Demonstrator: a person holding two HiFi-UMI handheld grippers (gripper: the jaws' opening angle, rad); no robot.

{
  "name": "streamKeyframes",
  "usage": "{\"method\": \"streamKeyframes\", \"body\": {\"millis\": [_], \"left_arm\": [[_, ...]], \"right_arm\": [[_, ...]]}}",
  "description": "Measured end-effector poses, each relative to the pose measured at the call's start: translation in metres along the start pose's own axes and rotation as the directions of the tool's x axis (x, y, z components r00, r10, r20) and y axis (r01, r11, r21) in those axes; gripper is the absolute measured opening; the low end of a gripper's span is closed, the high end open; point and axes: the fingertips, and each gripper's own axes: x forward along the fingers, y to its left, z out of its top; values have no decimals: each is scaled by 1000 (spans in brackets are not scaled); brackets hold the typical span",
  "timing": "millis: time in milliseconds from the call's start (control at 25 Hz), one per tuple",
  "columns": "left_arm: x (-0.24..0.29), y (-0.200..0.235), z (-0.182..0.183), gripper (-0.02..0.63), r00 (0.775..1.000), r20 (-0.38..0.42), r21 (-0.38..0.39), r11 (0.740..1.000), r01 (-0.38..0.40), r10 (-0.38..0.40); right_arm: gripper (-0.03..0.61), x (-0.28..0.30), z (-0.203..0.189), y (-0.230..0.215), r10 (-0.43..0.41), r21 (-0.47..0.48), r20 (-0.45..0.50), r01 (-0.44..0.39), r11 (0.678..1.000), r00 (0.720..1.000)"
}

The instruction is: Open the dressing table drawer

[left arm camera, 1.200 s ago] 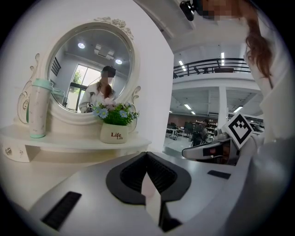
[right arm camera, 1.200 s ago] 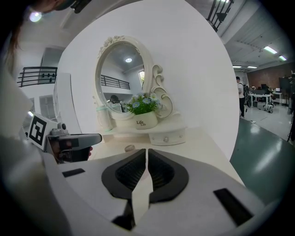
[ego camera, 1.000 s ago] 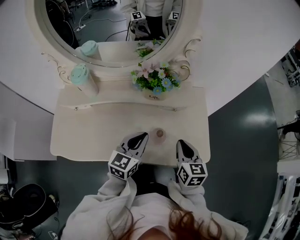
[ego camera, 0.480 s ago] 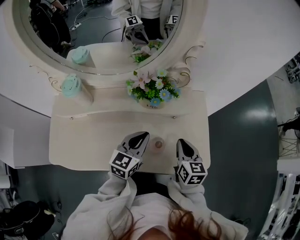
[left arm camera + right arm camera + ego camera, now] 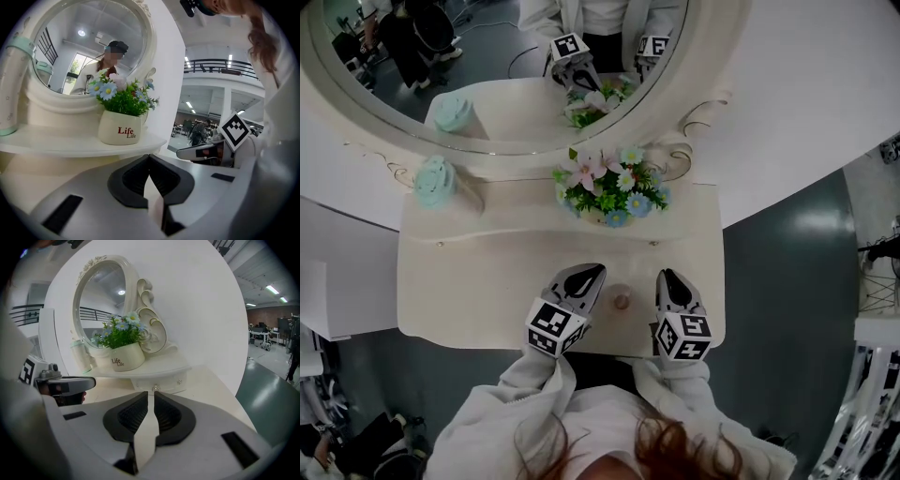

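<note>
The cream dressing table has a raised shelf whose front carries small drawer knobs, one at the left. In the right gripper view one knob sits on a shallow drawer front straight beyond my jaws. My left gripper and right gripper hover side by side over the tabletop, both shut and empty, short of the shelf. A small round brownish thing lies on the top between them.
A white pot of flowers stands on the shelf ahead, and a mint-green bottle at its left end. The oval mirror rises behind. Dark floor lies to the right of the table.
Both grippers have moved forward over the tabletop toward the shelf, and their tips now lie past the small round thing. Jaws stay shut.
</note>
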Motion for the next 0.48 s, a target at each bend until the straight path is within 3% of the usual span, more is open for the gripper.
{"method": "streamKeyframes", "body": {"millis": [320, 400, 480], "left_arm": [[10, 7, -8, 17, 1000, -19, -24, 1000, 20, -21], [11, 8, -9, 17, 999, -24, -31, 999, 22, -23], [11, 10, -11, 17, 999, -27, -37, 999, 22, -23]], "right_arm": [[51, 35, -2, -10, -42, -8, -28, 42, 999, 999], [121, 45, -1, -12, -38, -11, -37, 38, 999, 999], [147, 56, 0, -12, -36, -18, -47, 35, 999, 998]]}}
